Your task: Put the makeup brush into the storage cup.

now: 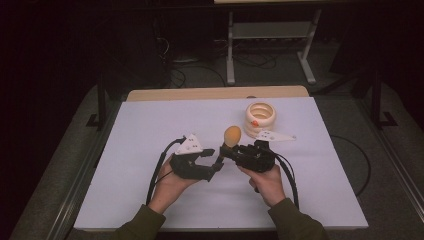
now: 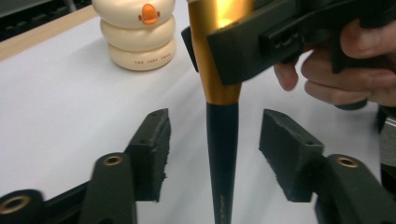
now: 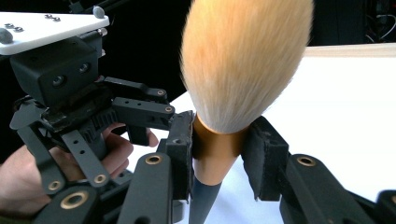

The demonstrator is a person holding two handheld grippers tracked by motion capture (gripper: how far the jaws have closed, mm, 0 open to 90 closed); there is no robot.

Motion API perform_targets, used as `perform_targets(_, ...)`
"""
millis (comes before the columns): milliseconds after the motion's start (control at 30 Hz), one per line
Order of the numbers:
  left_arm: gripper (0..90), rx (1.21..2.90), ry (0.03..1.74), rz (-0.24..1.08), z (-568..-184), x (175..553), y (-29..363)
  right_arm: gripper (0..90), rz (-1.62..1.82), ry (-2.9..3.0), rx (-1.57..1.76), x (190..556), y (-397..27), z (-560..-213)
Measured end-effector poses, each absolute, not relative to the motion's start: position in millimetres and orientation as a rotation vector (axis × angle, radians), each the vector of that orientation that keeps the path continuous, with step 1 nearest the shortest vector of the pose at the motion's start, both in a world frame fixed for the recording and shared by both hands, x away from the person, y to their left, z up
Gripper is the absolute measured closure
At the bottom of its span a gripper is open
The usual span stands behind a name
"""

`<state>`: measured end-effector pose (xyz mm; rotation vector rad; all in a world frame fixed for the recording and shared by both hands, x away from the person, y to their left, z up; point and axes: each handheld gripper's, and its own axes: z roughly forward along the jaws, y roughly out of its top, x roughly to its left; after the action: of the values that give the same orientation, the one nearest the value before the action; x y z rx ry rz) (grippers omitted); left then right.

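Note:
A makeup brush (image 1: 232, 135) with an orange bristle head (image 3: 243, 60), a gold ferrule (image 2: 219, 56) and a dark tapering handle stands upright over the middle of the white table. My right gripper (image 1: 226, 151) (image 3: 217, 149) is shut on the ferrule. My left gripper (image 1: 216, 162) (image 2: 215, 135) is open, one jaw on either side of the dark handle and not touching it. A cream holder of stacked rings (image 1: 260, 117) (image 2: 135, 37) with an orange mark stands behind at the right.
The white table top (image 1: 150, 130) has a wooden strip along its far edge (image 1: 215, 93). Beyond it are a dark floor, cables and the legs of a metal frame (image 1: 270, 45). The holder stands just behind my right gripper.

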<state>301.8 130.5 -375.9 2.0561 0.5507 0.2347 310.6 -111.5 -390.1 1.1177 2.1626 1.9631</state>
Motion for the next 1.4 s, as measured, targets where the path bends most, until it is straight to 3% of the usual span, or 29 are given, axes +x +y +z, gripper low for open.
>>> perform_targets(533,14.7,2.065,0.575,0.205,-378,300,162,64.2,1.806,2.23,1.019,313,-115,-383)
perform_targets(933,4.1,1.976,0.628,0.263,-378,293,203,64.2,1.779,2.238,0.995,313,-119,-378)
perform_targets(1400,1.3,1.887,0.661,0.296,-388,279,238,64.2,1.742,2.242,0.98,318,-131,-372)
